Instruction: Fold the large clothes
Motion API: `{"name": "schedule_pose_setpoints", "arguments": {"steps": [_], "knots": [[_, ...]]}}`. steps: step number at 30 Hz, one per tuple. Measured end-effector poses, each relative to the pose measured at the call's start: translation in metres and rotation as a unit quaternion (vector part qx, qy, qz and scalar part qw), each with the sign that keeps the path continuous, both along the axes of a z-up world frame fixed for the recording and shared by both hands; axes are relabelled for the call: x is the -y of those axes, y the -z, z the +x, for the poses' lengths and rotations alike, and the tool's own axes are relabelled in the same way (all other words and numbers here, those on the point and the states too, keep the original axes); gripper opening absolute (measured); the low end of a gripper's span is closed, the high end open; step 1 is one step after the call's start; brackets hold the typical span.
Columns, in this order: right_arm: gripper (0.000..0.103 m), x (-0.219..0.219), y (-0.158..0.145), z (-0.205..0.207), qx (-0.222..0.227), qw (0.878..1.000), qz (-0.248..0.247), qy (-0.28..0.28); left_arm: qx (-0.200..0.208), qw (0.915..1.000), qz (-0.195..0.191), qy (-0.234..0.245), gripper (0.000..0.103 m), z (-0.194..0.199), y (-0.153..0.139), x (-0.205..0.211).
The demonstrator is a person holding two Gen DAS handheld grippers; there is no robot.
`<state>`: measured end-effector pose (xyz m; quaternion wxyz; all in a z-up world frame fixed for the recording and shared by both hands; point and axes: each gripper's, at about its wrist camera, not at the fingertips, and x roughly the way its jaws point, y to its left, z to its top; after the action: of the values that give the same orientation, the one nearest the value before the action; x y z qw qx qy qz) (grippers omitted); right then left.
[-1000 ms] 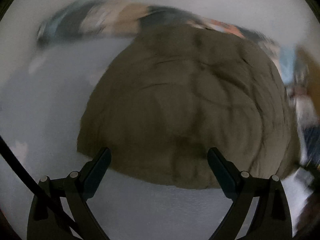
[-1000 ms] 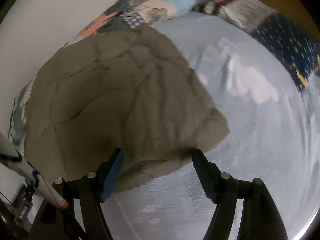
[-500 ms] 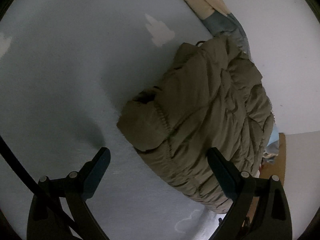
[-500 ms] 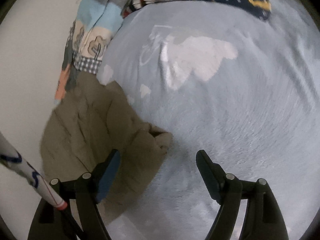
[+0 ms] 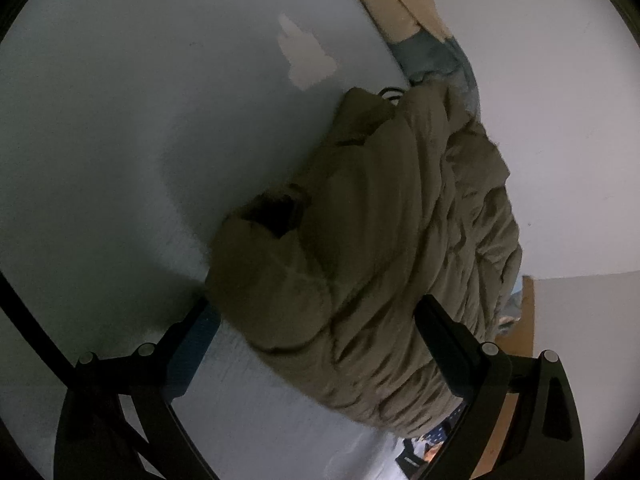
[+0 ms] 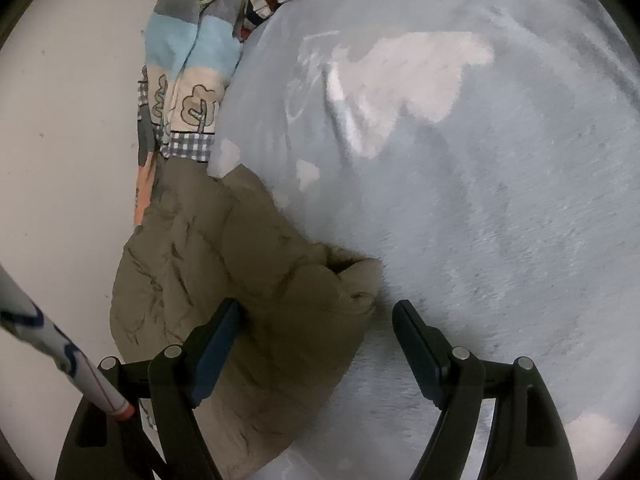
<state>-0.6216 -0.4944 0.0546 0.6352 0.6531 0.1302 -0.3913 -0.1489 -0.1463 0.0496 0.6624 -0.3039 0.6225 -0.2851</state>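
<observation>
Olive-brown quilted puffer jacket (image 5: 372,264), folded into a thick, rounded bundle, lying on the pale blue bed sheet (image 5: 120,140) close against the white wall (image 5: 560,140). Stitched channels and deep wrinkles all across the padded fabric; a cuffed sleeve end with a dark opening turned up at the near corner of the bundle, a small dark loop showing at the far end by the collar. Same jacket (image 6: 240,280) in the right wrist view bunched at the left side of the bed, its puffy corner jutting out toward the open sheet (image 6: 500,220). No brand mark, label or readable writing visible on the jacket from either view.

Left gripper (image 5: 316,344) low over the near edge of the bundle, fingers spread wide apart with jacket fabric filling the space between them, not clamped; contact of the pads with the fabric impossible to tell. Right gripper (image 6: 316,340) likewise spread wide, left finger (image 6: 216,344) over the jacket, right finger over bare sheet, nothing pinched.

Farther out, white cloud-shaped prints on the sheet, and a patchwork blanket (image 6: 188,80) with tree pictures, gingham checks and blue, cream and grey blocks heaped along the wall beyond the jacket. White pole with blue markings and a red tip (image 6: 64,364) crossing the lower left of the right wrist view
</observation>
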Motion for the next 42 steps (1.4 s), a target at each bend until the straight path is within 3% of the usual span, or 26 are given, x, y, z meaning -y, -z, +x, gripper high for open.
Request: {"name": "schedule_pose_setpoints", "arguments": {"steps": [4,5,8,9,12,13,15,17,20,27,38,42], "knots": [[0.083,0.001,0.006,0.010,0.012,1.000,-0.005,-0.014,0.032,0.9994,0.007,-0.005,0.096,0.002,-0.005,0.009],[0.081,0.002,0.008,0.013,0.016,1.000,-0.005,-0.021,0.058,0.9980,0.024,-0.001,0.089,0.000,-0.012,0.013],[0.053,0.004,0.011,0.017,0.028,0.999,-0.017,-0.031,0.139,0.9856,0.090,0.034,0.071,-0.007,-0.036,0.032],[0.042,0.006,0.010,0.019,0.023,0.999,-0.022,-0.037,0.167,0.9786,0.112,0.043,0.067,-0.011,-0.044,0.038],[0.033,0.003,-0.014,0.034,-0.042,0.994,-0.075,-0.072,0.239,0.9534,0.171,0.069,0.056,-0.025,-0.065,0.054],[0.032,-0.002,-0.025,0.042,-0.078,0.988,-0.103,-0.087,0.269,0.9404,0.192,0.080,0.054,-0.032,-0.072,0.060],[0.030,-0.013,-0.048,0.062,-0.155,0.967,-0.165,-0.115,0.325,0.9108,0.234,0.100,0.052,-0.047,-0.084,0.074],[0.030,-0.023,-0.063,0.076,-0.206,0.946,-0.210,-0.136,0.352,0.8961,0.247,0.109,0.051,-0.056,-0.092,0.076],[0.029,-0.034,-0.080,0.083,-0.240,0.924,-0.254,-0.153,0.363,0.8924,0.244,0.112,0.050,-0.062,-0.100,0.071],[0.028,-0.054,-0.110,0.080,-0.274,0.895,-0.309,-0.169,0.385,0.8887,0.223,0.110,0.049,-0.083,-0.132,0.058],[0.028,-0.109,-0.156,0.028,-0.238,0.898,-0.322,-0.181,0.381,0.8954,0.198,0.119,0.049,-0.142,-0.165,-0.010],[0.028,-0.135,-0.164,0.002,-0.220,0.907,-0.310,-0.179,0.376,0.8968,0.199,0.123,0.049,-0.171,-0.162,-0.041]]}}
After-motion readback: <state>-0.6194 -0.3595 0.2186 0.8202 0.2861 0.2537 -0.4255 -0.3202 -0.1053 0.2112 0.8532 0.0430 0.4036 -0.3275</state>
